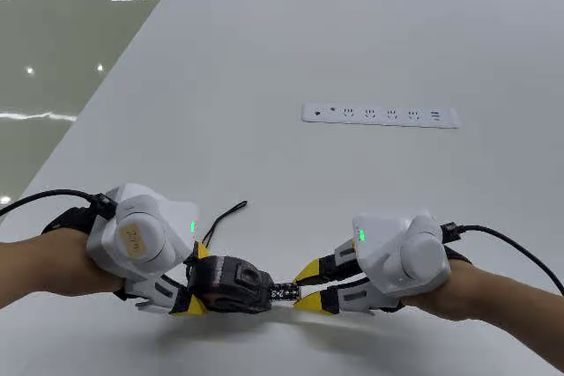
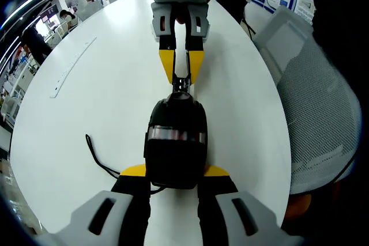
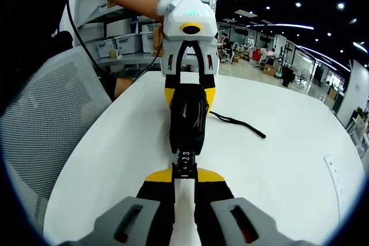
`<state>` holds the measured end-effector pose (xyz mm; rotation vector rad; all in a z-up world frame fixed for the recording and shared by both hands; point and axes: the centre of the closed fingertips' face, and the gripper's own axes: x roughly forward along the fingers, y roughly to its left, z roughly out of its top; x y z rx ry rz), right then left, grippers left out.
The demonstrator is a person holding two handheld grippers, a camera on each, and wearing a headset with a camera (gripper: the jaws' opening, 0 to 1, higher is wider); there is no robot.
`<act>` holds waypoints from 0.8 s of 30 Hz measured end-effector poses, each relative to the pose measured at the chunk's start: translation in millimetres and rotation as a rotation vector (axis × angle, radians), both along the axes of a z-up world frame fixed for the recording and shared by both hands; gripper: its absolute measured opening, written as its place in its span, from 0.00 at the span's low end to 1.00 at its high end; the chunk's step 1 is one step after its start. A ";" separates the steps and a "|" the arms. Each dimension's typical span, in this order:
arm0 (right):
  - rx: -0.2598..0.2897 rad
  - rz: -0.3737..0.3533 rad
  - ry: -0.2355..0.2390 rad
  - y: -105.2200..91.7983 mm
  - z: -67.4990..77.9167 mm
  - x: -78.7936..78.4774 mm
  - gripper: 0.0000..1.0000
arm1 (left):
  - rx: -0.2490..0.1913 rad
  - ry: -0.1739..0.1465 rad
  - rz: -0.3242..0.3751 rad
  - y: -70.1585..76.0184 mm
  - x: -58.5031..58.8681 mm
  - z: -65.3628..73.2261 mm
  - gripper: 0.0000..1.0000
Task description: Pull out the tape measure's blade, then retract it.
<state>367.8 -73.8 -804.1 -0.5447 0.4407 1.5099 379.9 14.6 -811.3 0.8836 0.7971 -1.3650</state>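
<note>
Printed digits 2 and 3 are legible on the short exposed blade (image 3: pixel 185 162); no brand can be read on the case. The black tape measure (image 1: pixel 231 285) sits at the near edge of the white desk (image 1: pixel 352 41), its case clamped in the left tongs (image 1: pixel 196 279). The right tongs (image 1: pixel 305 288) are narrow, pinched on the blade just beside the tape measure. A black wrist strap (image 1: pixel 225 217) trails beyond the tape measure. A power strip (image 1: pixel 379 115) lies well beyond it. A mesh chair (image 2: pixel 323 113) stands off the desk edge.

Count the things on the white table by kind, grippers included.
Black plastic tape measure, blade slightly out: 1
Long white power strip: 1
Yellow-tipped white grippers: 2, left gripper and right gripper
Total: 4
</note>
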 end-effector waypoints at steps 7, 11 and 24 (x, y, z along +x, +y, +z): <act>0.004 0.000 0.004 -2.1 1.9 -0.6 0.10 | -0.003 0.001 0.006 0.0 -0.8 -0.1 0.26; 0.008 -0.002 0.010 -4.0 3.7 -1.1 0.10 | -0.003 0.002 0.005 0.1 -1.1 0.0 0.26; 0.015 -0.001 0.014 -7.5 6.1 -1.9 0.10 | -0.006 0.002 0.005 -0.1 -1.4 0.6 0.26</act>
